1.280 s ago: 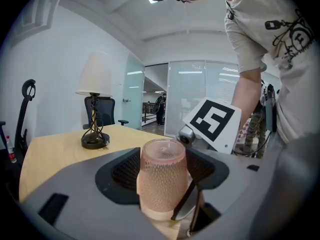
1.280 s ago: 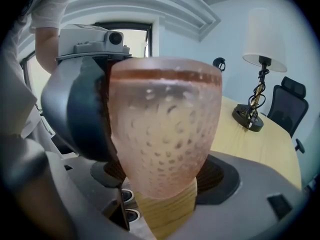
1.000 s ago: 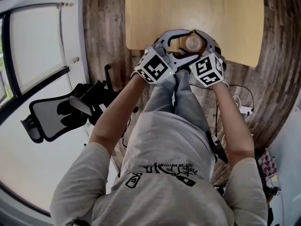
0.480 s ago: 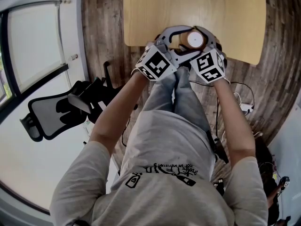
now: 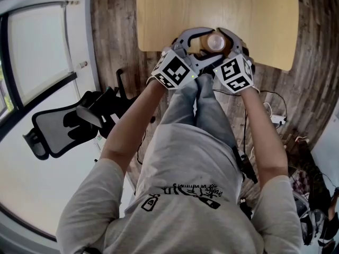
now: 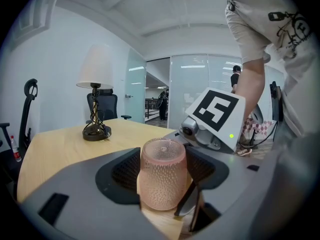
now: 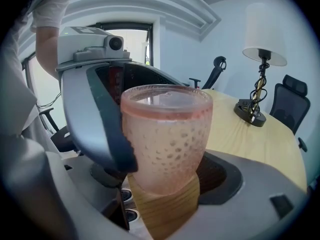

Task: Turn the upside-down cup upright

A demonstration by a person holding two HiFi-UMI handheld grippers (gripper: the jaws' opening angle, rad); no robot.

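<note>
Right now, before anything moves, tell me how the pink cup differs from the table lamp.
The cup is squat, translucent pink and dimpled; the lamp is tall, with a white shade on a dark twisted stem. The cup stands at the edge of the wooden table nearest the person; the lamp stands farther in. Both rest on that table.

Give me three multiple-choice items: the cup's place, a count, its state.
1. Where is the pink dimpled translucent cup? A on a shelf; B near the light wooden table's edge nearest the person; C at its far edge.
2. How many white-shaded table lamps show? A one; B two; C four.
3. The cup is: A lying sideways; B stacked in another; C standing on end.
B, head view puts it by the near edge; A, both gripper views show one lamp; C, it stands vertical on the table.
</note>
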